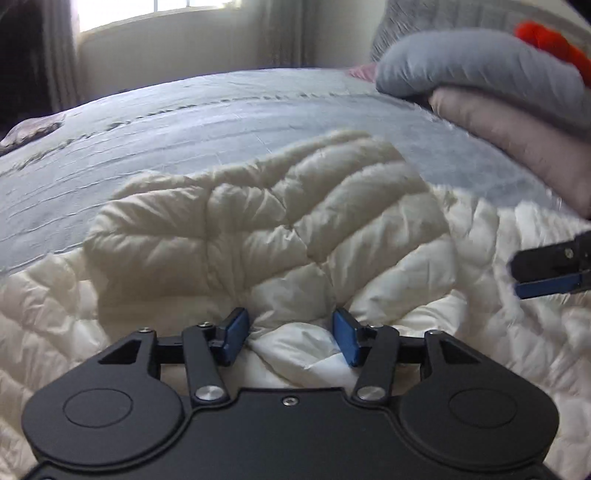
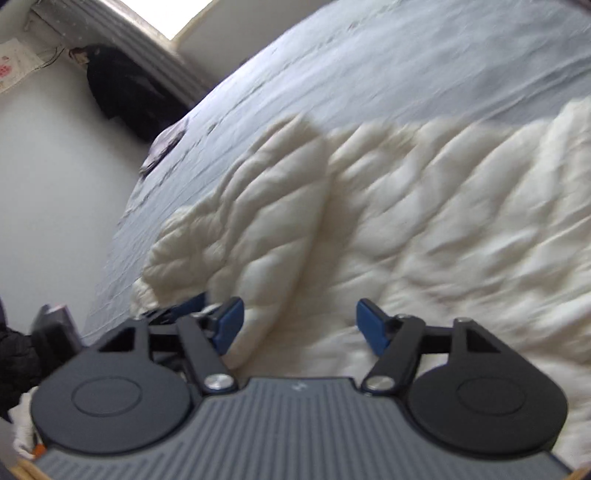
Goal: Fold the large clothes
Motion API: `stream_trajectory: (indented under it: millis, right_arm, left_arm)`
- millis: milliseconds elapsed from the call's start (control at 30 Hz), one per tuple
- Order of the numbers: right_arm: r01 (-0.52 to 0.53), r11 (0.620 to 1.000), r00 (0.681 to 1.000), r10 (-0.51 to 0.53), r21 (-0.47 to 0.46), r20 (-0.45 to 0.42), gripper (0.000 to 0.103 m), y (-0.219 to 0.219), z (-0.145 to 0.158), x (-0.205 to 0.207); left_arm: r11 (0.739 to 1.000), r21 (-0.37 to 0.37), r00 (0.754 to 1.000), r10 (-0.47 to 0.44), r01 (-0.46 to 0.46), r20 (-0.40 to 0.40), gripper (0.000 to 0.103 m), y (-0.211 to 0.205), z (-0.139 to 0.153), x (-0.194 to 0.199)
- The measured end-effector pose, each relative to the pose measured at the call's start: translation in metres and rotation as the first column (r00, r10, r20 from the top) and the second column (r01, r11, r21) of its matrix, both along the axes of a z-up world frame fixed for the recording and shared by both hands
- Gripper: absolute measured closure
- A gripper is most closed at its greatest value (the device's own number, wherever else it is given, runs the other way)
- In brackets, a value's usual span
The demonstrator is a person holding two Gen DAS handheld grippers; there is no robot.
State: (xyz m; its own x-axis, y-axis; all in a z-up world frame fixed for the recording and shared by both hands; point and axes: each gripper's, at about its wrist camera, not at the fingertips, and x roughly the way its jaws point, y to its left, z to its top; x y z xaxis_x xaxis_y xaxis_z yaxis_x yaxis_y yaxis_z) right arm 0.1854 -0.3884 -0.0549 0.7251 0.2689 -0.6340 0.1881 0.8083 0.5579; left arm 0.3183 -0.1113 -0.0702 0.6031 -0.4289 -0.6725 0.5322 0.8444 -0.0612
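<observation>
A cream quilted puffer jacket (image 1: 266, 221) lies spread on a grey bed (image 1: 184, 122). One sleeve is folded across its body. My left gripper (image 1: 291, 332) is open, low over the jacket, with a bunch of white fabric between its blue pads, not clamped. My right gripper (image 2: 299, 325) is open and empty, just above the jacket (image 2: 424, 229), next to the folded sleeve (image 2: 258, 221). The right gripper's tips (image 1: 546, 269) show at the right edge of the left wrist view. The left gripper's blue tip (image 2: 192, 304) peeks in beside the sleeve.
Grey and pink pillows (image 1: 498, 85) are stacked at the bed's far right. A window with curtains (image 1: 147, 22) is behind the bed. A dark garment (image 2: 125, 96) hangs by the wall. The bed's edge (image 2: 122, 229) drops to a pale floor on the left.
</observation>
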Motion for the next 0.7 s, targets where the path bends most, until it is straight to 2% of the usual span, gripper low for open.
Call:
stream_trajectory:
  millis: [100, 167, 200, 267, 300, 333, 467, 533, 667, 700]
  right_arm:
    - [0.137, 0.989, 0.991, -0.137, -0.056, 0.003, 0.022, -0.04, 0.006, -0.034]
    - [0.234, 0.969, 0.972, -0.235, -0.079, -0.008, 0.017, -0.067, 0.006, -0.055]
    - [0.278, 0.956, 0.96, -0.281, -0.089, -0.018, 0.017, -0.078, 0.006, -0.063]
    - [0.379, 0.918, 0.921, -0.387, -0.119, -0.049, 0.016, -0.106, 0.005, -0.082]
    - [0.429, 0.893, 0.896, -0.439, -0.133, -0.059, 0.016, -0.119, 0.003, -0.093]
    - [0.471, 0.87, 0.873, -0.483, -0.143, -0.066, 0.015, -0.13, 0.002, -0.103]
    - [0.603, 0.78, 0.775, -0.623, -0.169, -0.11, 0.01, -0.176, -0.016, -0.148]
    - [0.641, 0.743, 0.736, -0.666, -0.193, -0.122, 0.01, -0.19, -0.026, -0.162]
    - [0.685, 0.709, 0.691, -0.705, -0.167, -0.157, 0.01, -0.206, -0.047, -0.178]
    - [0.689, 0.709, 0.692, -0.705, -0.152, -0.155, 0.009, -0.208, -0.052, -0.178]
  left_arm:
    - [0.999, -0.051, 0.998, 0.011, -0.008, 0.068, 0.038, 0.01, 0.021, -0.022]
    - [0.999, -0.035, 0.998, -0.016, 0.018, 0.066, 0.033, 0.01, 0.023, -0.034]
    - [0.999, -0.019, 0.998, -0.047, 0.048, 0.039, 0.028, 0.007, 0.018, -0.037]
    - [0.994, 0.082, 0.996, -0.074, 0.078, -0.053, 0.025, -0.003, 0.003, -0.035]
    - [0.989, 0.136, 0.997, -0.051, 0.058, -0.057, 0.025, -0.005, -0.003, -0.039]
    - [0.989, 0.141, 0.999, -0.04, 0.045, -0.037, 0.025, -0.003, -0.003, -0.043]
    - [0.999, 0.03, 0.999, -0.036, 0.037, -0.034, 0.025, 0.016, 0.012, -0.064]
    - [1.0, 0.003, 0.999, -0.028, 0.028, -0.02, 0.023, 0.023, 0.022, -0.074]
    - [0.999, 0.023, 1.0, 0.023, -0.023, 0.003, 0.022, 0.031, 0.036, -0.088]
    - [0.999, 0.026, 0.999, 0.042, -0.042, 0.008, 0.022, 0.037, 0.039, -0.092]
